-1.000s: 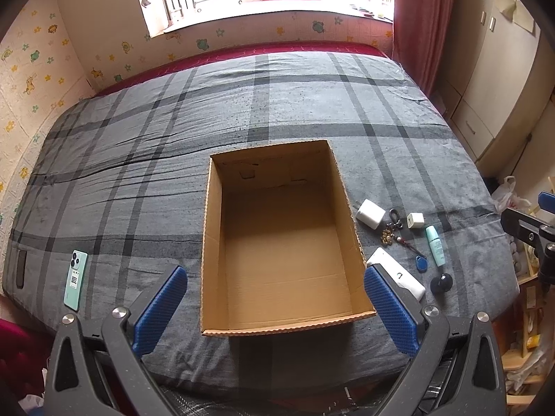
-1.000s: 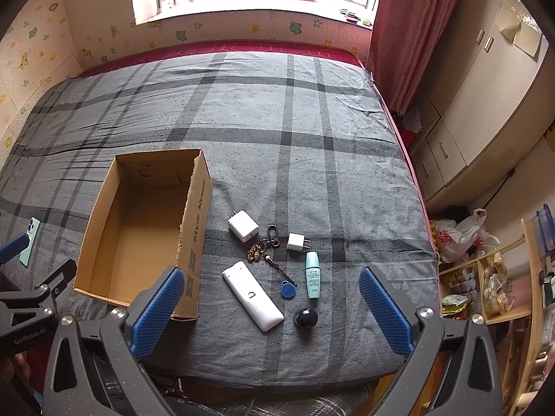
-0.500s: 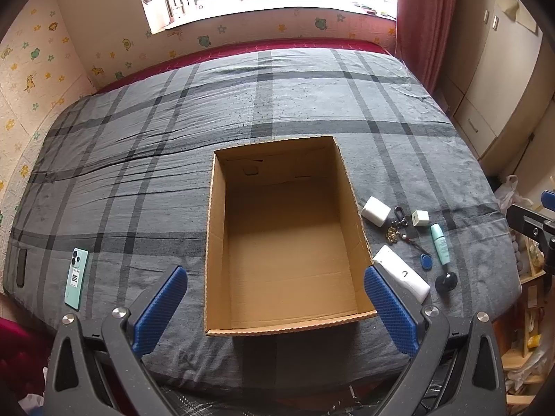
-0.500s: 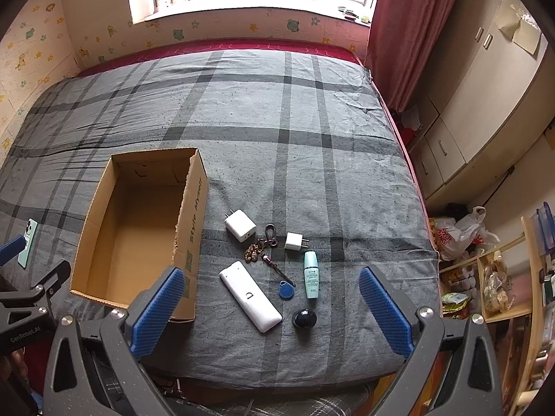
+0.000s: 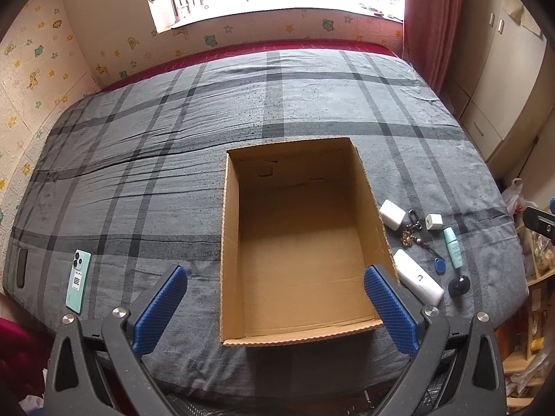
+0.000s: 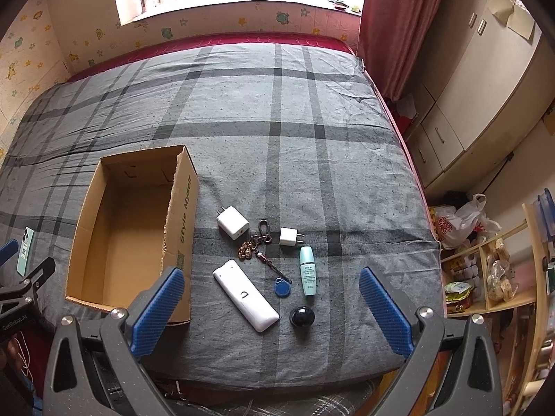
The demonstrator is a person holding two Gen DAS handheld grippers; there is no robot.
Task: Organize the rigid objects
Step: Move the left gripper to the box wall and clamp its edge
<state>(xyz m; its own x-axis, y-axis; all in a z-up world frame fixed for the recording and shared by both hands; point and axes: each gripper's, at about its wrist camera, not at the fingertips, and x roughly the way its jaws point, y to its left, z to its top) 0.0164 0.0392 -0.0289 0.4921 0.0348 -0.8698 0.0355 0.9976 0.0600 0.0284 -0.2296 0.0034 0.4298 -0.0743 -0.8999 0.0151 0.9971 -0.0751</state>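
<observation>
An empty open cardboard box (image 5: 371,197) (image 6: 180,215) sits on the grey plaid bed. To its right lie a white remote (image 6: 245,294) (image 5: 419,276), a large white charger (image 6: 232,223) (image 5: 392,215), a small white plug (image 6: 289,236), a keychain with a blue fob (image 6: 281,287), a teal tube (image 6: 307,270) and a dark round cap (image 6: 302,316). A green phone (image 5: 78,280) lies at the left. My left gripper (image 5: 274,308) is open above the box's near end. My right gripper (image 6: 270,312) is open above the remote and cap.
The bed's near edge runs just below both grippers. Cupboards (image 6: 464,104) and a red curtain (image 6: 388,24) stand to the right. A shelf with bags (image 6: 485,263) is at the bed's right corner. A dark flat item (image 5: 22,267) lies at the bed's left edge.
Both grippers have drifted slightly; the box and items sit a little lower and left in the views. Nothing was taken hold of.
</observation>
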